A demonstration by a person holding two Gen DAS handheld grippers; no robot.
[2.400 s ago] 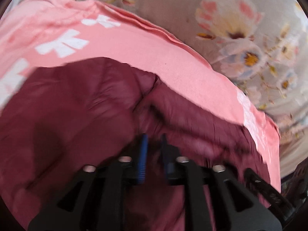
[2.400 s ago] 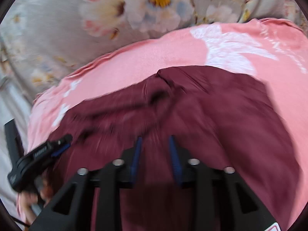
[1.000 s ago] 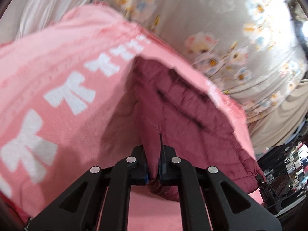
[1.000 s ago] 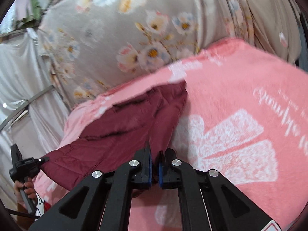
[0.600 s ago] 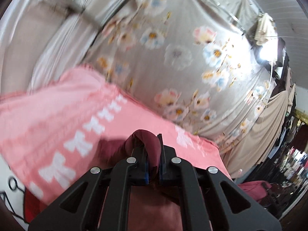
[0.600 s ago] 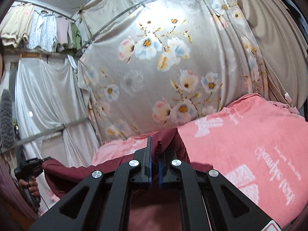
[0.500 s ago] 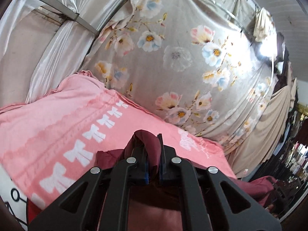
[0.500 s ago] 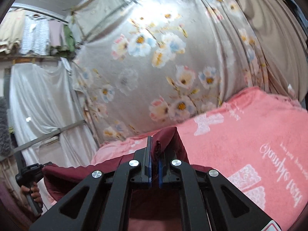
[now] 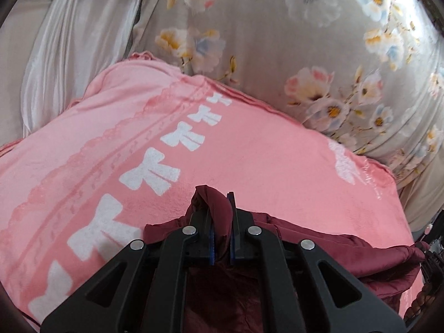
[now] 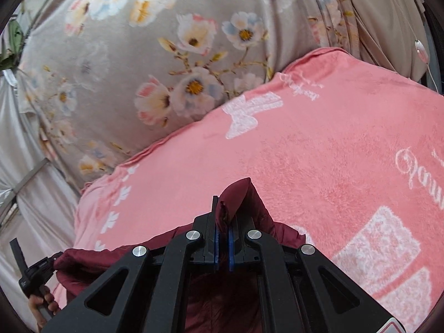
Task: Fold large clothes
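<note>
Behind everything hangs a floral curtain (image 9: 291, 63). In front of you lies the pink blanket (image 9: 249, 152), printed with white bows (image 9: 151, 172). Your maroon garment (image 9: 319, 247) hangs stretched between your two hands, above the blanket's near edge. Your left gripper (image 9: 221, 236) is clamped tight on one bunched corner; your right gripper (image 10: 222, 245) is pinched closed on the other.

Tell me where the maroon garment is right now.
The maroon garment hangs between both tongs, pinched in the left tongs and the right tongs, low in both wrist views above the pink blanket.
</note>
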